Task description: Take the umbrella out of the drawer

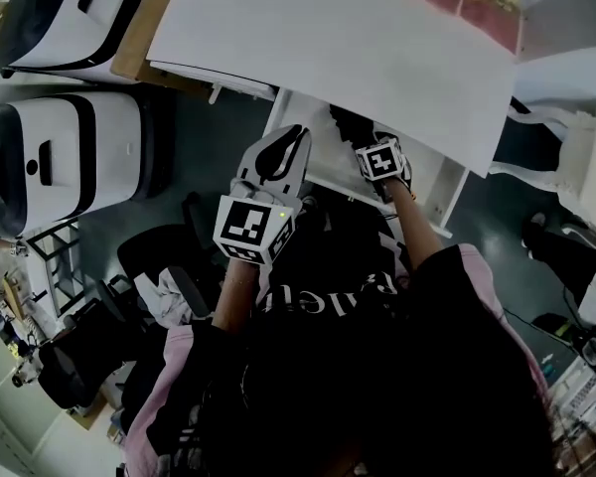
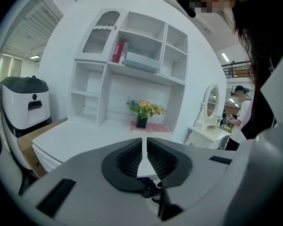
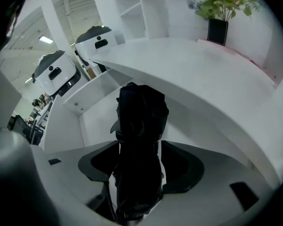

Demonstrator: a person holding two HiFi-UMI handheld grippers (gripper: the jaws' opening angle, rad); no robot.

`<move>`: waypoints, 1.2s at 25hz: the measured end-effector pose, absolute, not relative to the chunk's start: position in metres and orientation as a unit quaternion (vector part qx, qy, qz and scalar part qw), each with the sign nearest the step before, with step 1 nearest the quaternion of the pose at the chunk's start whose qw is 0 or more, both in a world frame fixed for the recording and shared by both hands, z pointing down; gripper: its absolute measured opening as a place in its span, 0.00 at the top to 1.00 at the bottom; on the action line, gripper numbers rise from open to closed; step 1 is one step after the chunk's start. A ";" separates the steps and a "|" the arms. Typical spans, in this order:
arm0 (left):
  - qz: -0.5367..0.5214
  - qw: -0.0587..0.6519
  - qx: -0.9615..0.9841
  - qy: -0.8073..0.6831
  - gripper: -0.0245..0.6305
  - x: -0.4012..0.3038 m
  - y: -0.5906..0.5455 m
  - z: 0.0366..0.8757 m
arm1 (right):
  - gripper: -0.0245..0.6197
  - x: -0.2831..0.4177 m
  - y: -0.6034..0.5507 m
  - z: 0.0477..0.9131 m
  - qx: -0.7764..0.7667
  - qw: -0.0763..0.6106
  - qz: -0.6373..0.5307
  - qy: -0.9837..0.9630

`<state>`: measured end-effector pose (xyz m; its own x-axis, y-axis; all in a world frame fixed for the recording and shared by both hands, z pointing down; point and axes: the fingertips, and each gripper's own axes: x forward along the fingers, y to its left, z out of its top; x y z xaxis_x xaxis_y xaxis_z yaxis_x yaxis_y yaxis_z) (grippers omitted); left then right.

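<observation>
A black folded umbrella (image 3: 140, 121) lies in the open white drawer (image 3: 66, 126) under the desk. My right gripper (image 3: 140, 142) points steeply down into the drawer, its jaws wide apart on either side of the umbrella and not visibly pressing on it. In the head view the right gripper (image 1: 377, 147) reaches into the drawer (image 1: 439, 182), where a dark bit of the umbrella (image 1: 348, 124) shows. My left gripper (image 1: 290, 137) hovers at the drawer's left front corner. In its own view the left gripper (image 2: 144, 139) is shut with nothing between the pads.
The white desk top (image 1: 328, 38) overhangs the drawer and carries a flower vase (image 2: 142, 116) in front of a white shelf unit (image 2: 132, 55). Two white machines (image 1: 70, 157) stand at the left, a black chair (image 1: 159, 256) below them. Another person (image 2: 240, 112) stands at the right.
</observation>
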<state>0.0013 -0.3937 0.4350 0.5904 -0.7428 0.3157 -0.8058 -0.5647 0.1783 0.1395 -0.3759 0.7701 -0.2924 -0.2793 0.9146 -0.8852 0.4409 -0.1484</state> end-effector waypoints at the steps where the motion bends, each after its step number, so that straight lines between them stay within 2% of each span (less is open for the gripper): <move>1: 0.105 0.155 0.876 -0.444 0.90 0.000 -0.395 0.437 | 0.55 0.138 -0.378 0.772 0.400 0.441 0.345 -0.725; 16: 0.121 0.174 0.846 -0.490 0.90 -0.036 -0.399 0.453 | 0.52 0.132 -0.394 0.805 0.421 0.486 0.316 -0.697; 21: 0.123 0.176 0.842 -0.495 0.90 -0.050 -0.394 0.456 | 0.52 0.128 -0.395 0.804 0.420 0.482 0.308 -0.705; 30: 0.116 0.165 0.847 -0.491 0.90 -0.068 -0.385 0.445 | 0.53 0.116 -0.376 0.786 0.388 0.515 0.272 -0.714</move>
